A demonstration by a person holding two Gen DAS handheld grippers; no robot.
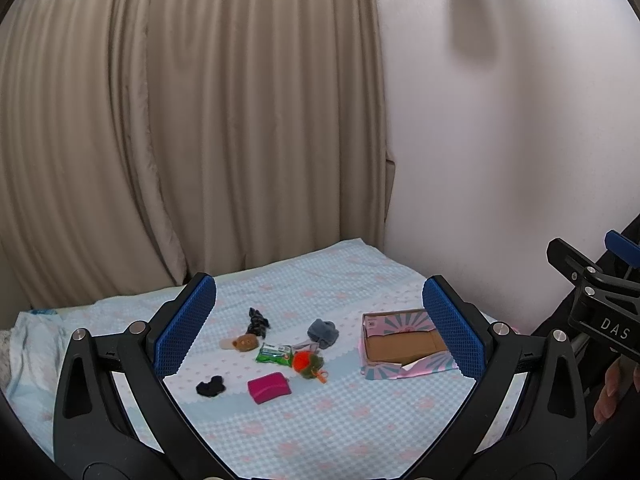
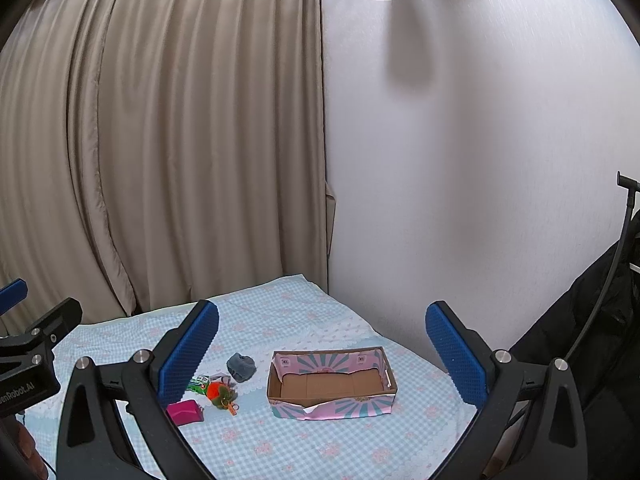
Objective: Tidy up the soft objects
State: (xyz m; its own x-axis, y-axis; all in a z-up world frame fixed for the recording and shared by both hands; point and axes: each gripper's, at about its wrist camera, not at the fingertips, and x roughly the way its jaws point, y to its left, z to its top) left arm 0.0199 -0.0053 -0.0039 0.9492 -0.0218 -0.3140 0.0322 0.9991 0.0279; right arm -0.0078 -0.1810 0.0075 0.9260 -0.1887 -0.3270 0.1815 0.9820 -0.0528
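Observation:
Small soft objects lie on a blue checked bed cover [image 1: 340, 420]: a magenta pouch [image 1: 268, 387], a black scrunchie [image 1: 210, 386], an orange and green plush [image 1: 307, 363], a green packet [image 1: 274, 353], a brown bear plush [image 1: 244, 342], a dark patterned cloth [image 1: 257, 322] and a grey fuzzy item [image 1: 323, 333]. An empty pink and teal cardboard box [image 2: 332, 384] stands to their right. My left gripper [image 1: 320, 328] is open, held above and before the pile. My right gripper [image 2: 322, 354] is open, held above and before the box.
Beige curtains [image 1: 180, 120] hang behind the bed and a white wall [image 2: 480, 160] stands on the right. A dark garment [image 2: 592, 320] hangs at the far right. The right gripper's body [image 1: 600, 304] shows at the left wrist view's right edge.

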